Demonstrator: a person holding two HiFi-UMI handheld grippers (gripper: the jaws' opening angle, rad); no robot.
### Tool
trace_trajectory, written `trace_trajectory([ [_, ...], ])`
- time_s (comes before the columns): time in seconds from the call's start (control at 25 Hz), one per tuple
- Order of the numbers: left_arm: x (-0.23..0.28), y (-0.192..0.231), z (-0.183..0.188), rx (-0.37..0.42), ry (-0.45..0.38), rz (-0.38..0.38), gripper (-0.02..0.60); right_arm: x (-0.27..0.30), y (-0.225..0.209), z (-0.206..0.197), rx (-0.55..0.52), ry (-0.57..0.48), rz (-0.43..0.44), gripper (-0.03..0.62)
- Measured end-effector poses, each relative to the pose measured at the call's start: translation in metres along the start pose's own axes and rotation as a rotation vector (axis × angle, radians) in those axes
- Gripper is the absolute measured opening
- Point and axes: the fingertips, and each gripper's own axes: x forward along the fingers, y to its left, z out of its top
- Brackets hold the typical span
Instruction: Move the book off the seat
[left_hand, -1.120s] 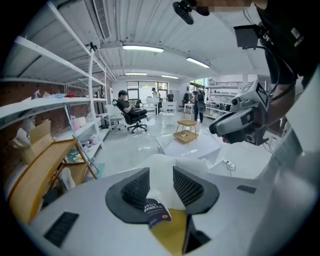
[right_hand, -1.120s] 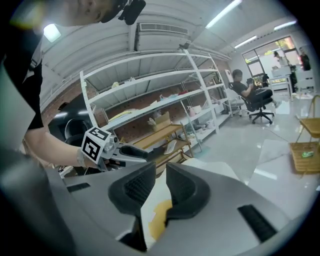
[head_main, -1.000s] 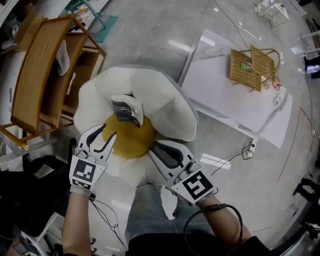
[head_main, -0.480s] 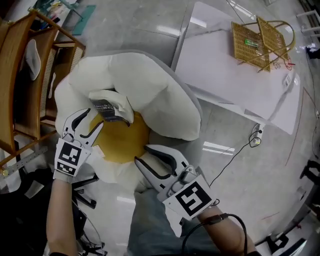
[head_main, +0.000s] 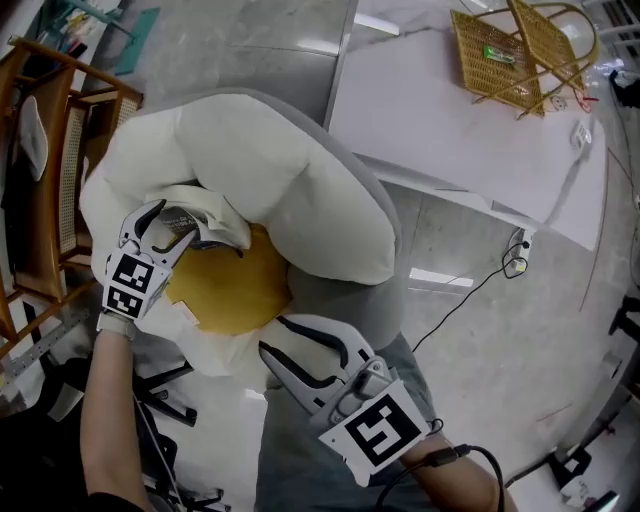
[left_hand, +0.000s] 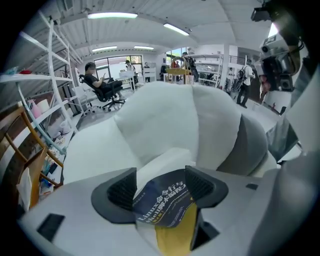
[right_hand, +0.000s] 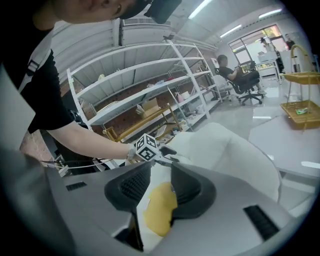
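At the seat's (head_main: 290, 180) left side, the left gripper's (head_main: 172, 222) jaws have just been opening and stand loose either side of the book (head_main: 208, 210). The book leans on the white back cushion above the yellow pad (head_main: 235, 290), dark cover facing the person, long axis slanting down to the right. The right gripper (head_main: 272, 335), its jaws also just opened, hovers empty at the seat's front.

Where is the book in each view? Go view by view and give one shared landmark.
Head view: the book lies left of centre, between the jaws of the left gripper, which have just been opening.
Left gripper view: bottom centre, between that gripper's jaws.
Right gripper view: the book cannot be made out; the left gripper shows just above centre.
Shared landmark: the yellow seat cushion.
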Motion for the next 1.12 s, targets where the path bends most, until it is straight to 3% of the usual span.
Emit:
trace_trajectory([
  [0.24,0.030,0.012,-0.019,0.087,0.091,0.000,0.315,-0.009,-0.005,-0.016,0.035,0.037,0.010,0.115],
  [0.52,0.062,0.012,-0.009,0.315,0.198,-0.043,0.321,-0.015,-0.028,-0.025,0.074,0.041,-0.006,0.115],
  [0.64,0.072,0.010,-0.005,0.405,0.244,-0.104,0.334,-0.021,-0.041,-0.025,0.086,0.038,-0.016,0.115],
  [0.8,0.078,0.006,-0.013,0.397,0.303,-0.190,0.334,-0.026,-0.055,-0.026,0.105,0.029,-0.034,0.115],
  [1.12,0.091,-0.002,-0.016,0.420,0.342,-0.195,0.362,-0.036,-0.067,-0.033,0.129,0.024,-0.048,0.115],
])
